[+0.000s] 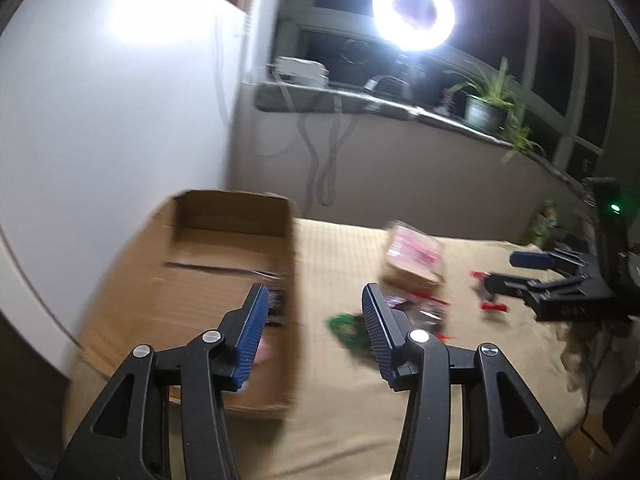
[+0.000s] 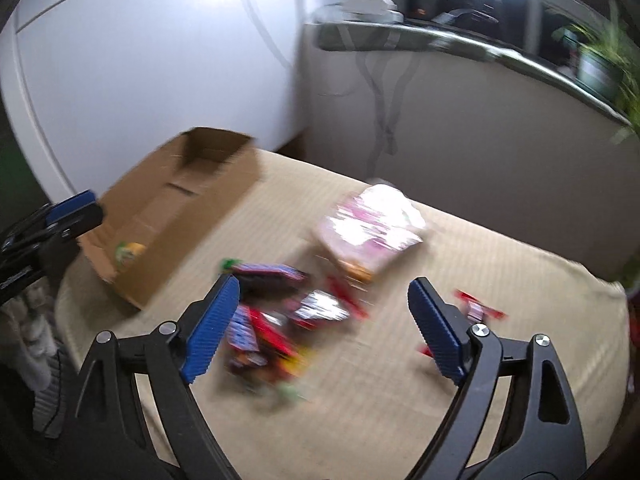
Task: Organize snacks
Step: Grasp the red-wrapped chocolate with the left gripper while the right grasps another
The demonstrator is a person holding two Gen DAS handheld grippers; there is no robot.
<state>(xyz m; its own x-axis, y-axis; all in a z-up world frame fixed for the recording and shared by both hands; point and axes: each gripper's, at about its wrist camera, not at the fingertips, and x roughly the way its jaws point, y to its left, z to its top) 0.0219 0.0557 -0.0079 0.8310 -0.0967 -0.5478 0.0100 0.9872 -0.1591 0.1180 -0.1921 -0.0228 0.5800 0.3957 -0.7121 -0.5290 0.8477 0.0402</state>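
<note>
An open cardboard box point(image 1: 224, 264) lies on the beige table at the left; it also shows in the right wrist view point(image 2: 176, 208) with a yellow-green snack point(image 2: 128, 252) inside. A pink-and-white snack bag point(image 2: 372, 228) lies mid-table, also in the left wrist view point(image 1: 412, 256). A pile of red and purple snack packets point(image 2: 276, 320) lies in front of it, and a small red packet point(image 2: 476, 308) lies to the right. My left gripper point(image 1: 316, 320) is open and empty above the box's near right edge. My right gripper point(image 2: 324, 320) is open and empty above the pile. Both views are blurred.
A beige cloth covers the table point(image 2: 400, 400). A white wall panel point(image 1: 120, 100) stands behind the box. A window ledge point(image 1: 360, 100) carries a ring light point(image 1: 414, 12), a potted plant point(image 1: 488, 108) and hanging cables. The right gripper shows at the right of the left wrist view point(image 1: 560, 280).
</note>
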